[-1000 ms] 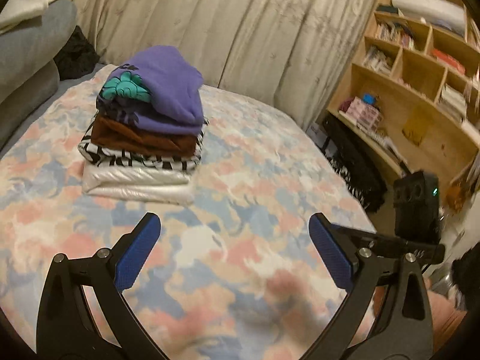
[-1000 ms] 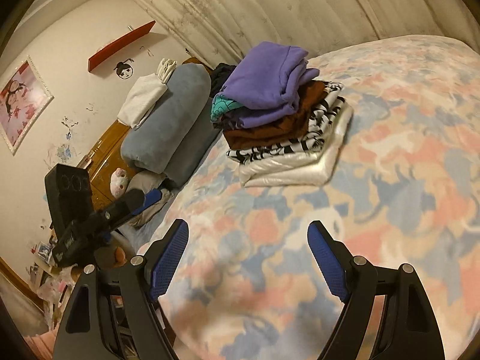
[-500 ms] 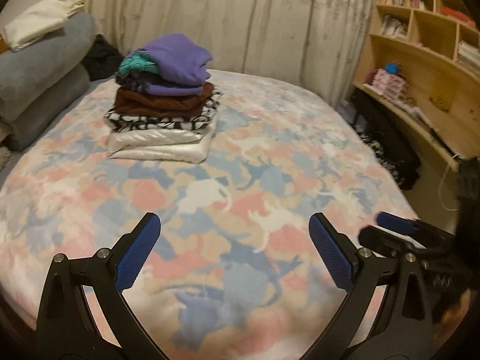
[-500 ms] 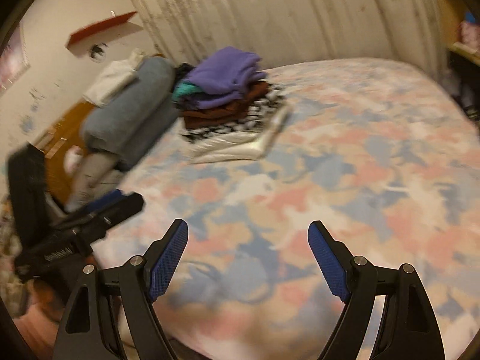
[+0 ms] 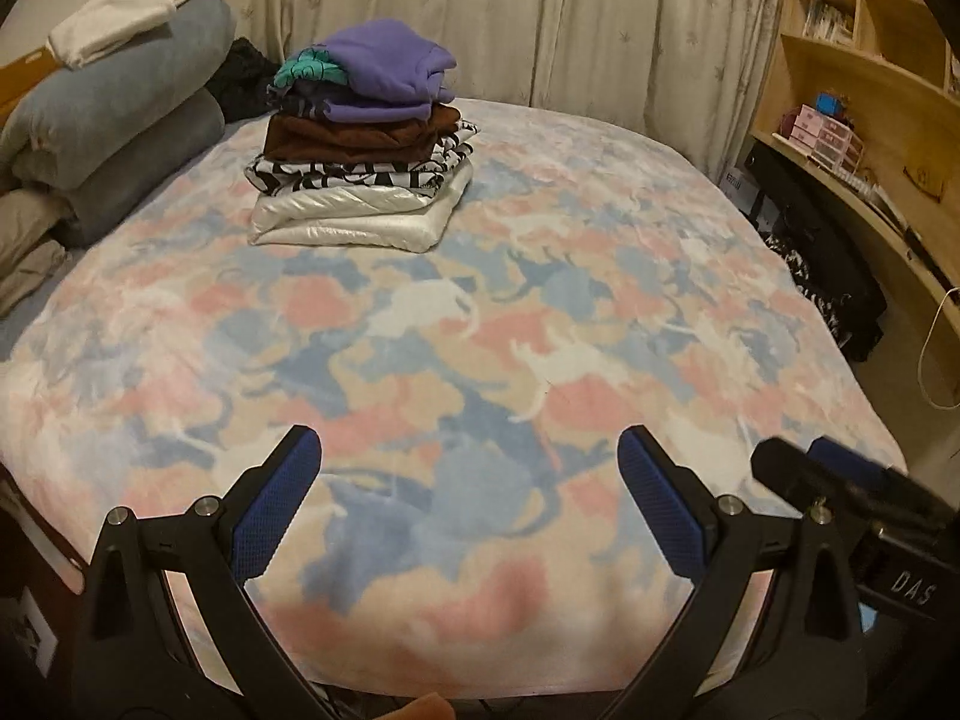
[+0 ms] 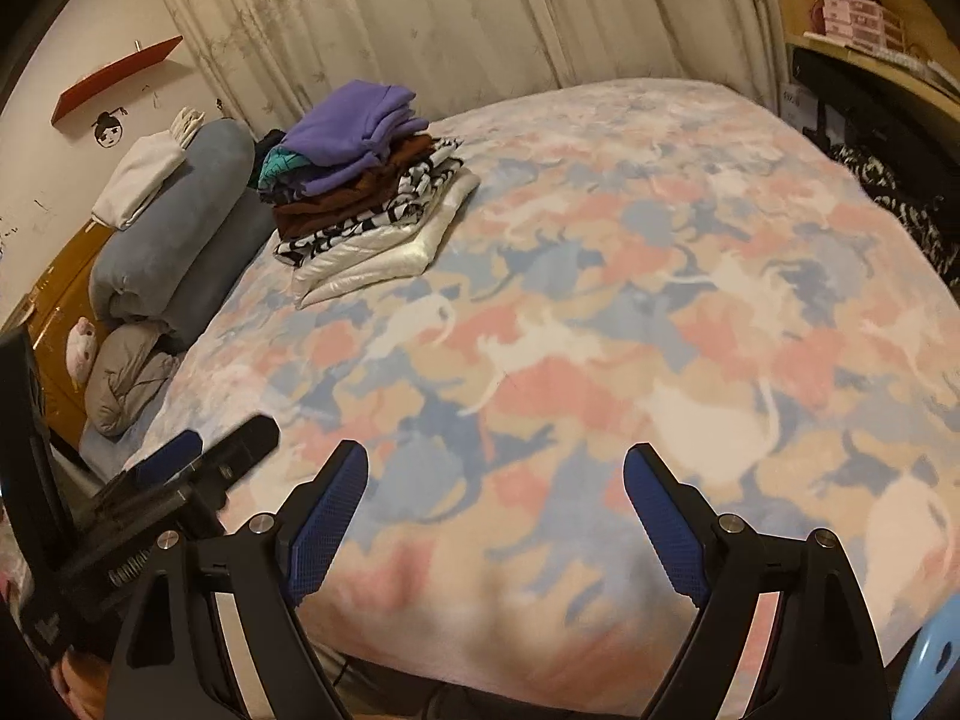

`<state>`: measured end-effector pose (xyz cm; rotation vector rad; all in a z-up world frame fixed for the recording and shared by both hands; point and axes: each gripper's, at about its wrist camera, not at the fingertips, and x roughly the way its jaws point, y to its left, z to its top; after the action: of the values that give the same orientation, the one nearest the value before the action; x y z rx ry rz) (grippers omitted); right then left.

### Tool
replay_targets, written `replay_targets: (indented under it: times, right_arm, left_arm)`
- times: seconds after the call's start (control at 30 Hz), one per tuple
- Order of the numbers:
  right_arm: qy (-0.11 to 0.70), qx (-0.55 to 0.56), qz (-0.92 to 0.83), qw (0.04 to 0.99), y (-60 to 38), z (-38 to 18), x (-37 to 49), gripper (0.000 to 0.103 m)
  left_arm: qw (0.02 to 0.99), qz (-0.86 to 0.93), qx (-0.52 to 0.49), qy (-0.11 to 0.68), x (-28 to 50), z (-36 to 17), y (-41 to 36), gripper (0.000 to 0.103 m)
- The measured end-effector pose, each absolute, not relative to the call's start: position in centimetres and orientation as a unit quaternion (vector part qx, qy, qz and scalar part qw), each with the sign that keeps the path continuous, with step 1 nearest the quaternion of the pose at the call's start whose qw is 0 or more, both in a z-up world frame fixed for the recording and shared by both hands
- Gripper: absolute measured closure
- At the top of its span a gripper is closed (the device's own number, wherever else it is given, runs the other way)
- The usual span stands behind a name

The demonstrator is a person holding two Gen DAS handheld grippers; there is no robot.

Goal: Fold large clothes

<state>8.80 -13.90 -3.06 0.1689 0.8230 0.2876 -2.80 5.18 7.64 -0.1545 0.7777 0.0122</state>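
Fleece blanket [image 5: 540, 312] in pink, blue and beige with a white cat pattern covers the whole bed, and both claws hang over its near edge. The left claw [image 5: 468, 498] is released — blue pads spread wide, only blanket showing between them. Same story with the right claw [image 6: 495, 510]: jaws apart and opening a bit wider, nothing in the gap. Each one shows up at the edge of the other's view, so they sit side by side, close together.

The folded clothes are in a stack [image 5: 360, 144] at the far left part of the bed, well away from both claws. From the bottom up: a shiny white padded piece [image 5: 354, 219], a black-and-white patterned one [image 5: 360, 174], a brown one [image 5: 354, 135], then a purple sweatshirt [image 5: 384, 69] on top with a bit of teal fabric [image 5: 309, 69] poking out at its left side. The upper layers sit a little crooked, the purple one bulging.

Left of the stack there's a rolled grey-blue duvet [image 5: 114, 114] with a white folded cloth [image 5: 114, 27] lying on it, and something black [image 5: 243, 81] tucked behind. Pale curtains [image 5: 540, 18] run along the back wall, and wooden shelves [image 5: 870, 78] with books and small boxes stand to the right of the bed.
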Motion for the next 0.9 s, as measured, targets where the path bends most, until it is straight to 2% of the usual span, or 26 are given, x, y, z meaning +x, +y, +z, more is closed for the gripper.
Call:
replay_targets:
  times: [0.33, 0.9]
  right_arm:
    - [0.381, 0.060, 0.136, 0.913, -12.8, -0.9, 8.4, 0.014]
    - [0.368, 0.049, 0.132, 0.919, -12.9, -0.8, 8.3, 0.013]
  left_arm:
    - [0.920, 0.006, -0.067, 0.387, -2.8, 8.3, 4.6, 0.004]
    - [0.919, 0.015, -0.060, 0.389, -3.1, 8.1, 4.9, 0.004]
